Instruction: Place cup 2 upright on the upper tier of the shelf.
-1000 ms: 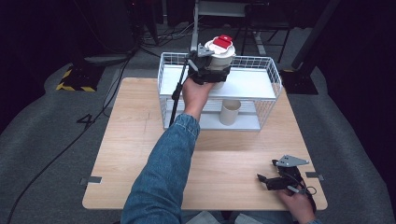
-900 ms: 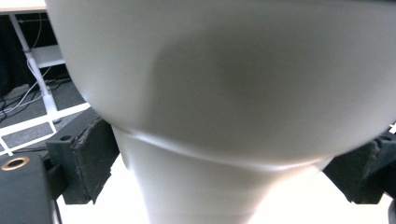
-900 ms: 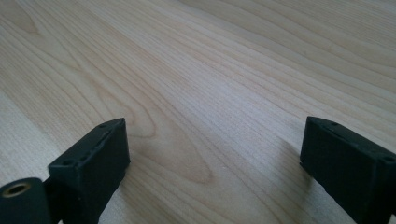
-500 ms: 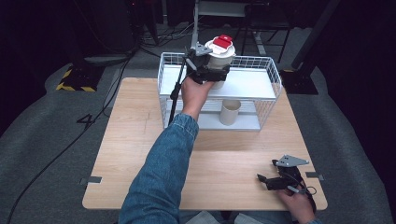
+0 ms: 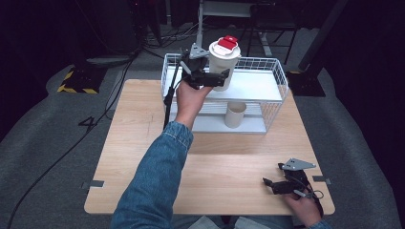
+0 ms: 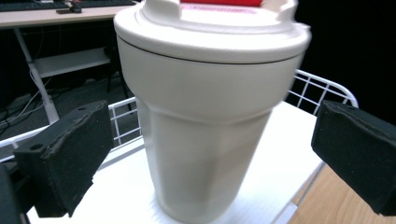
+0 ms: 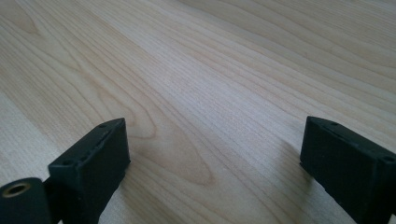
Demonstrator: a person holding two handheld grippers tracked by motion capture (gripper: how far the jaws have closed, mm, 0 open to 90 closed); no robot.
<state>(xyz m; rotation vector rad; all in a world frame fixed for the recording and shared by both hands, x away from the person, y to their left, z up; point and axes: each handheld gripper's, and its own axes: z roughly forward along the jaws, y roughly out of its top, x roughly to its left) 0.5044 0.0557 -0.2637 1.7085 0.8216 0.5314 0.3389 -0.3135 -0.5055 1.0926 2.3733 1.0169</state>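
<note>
My left gripper is up at the big cup on the wire rack, and my right gripper lies low on the table.

In the upper middle of the high view, my left gripper (image 5: 206, 76) is by the white cup with the red lid (image 5: 223, 61), which stands on the top shelf of the white wire rack (image 5: 277, 78). In the left gripper view the cup (image 6: 210, 116) sits between my two black jaws, and they are wide apart with gaps on both sides, so they hold nothing. A small tan cup (image 5: 235, 114) stands on the lower shelf. At the lower right, my right gripper (image 5: 279, 185) rests on the wooden table (image 5: 143, 138), jaws wide apart around bare wood.
</note>
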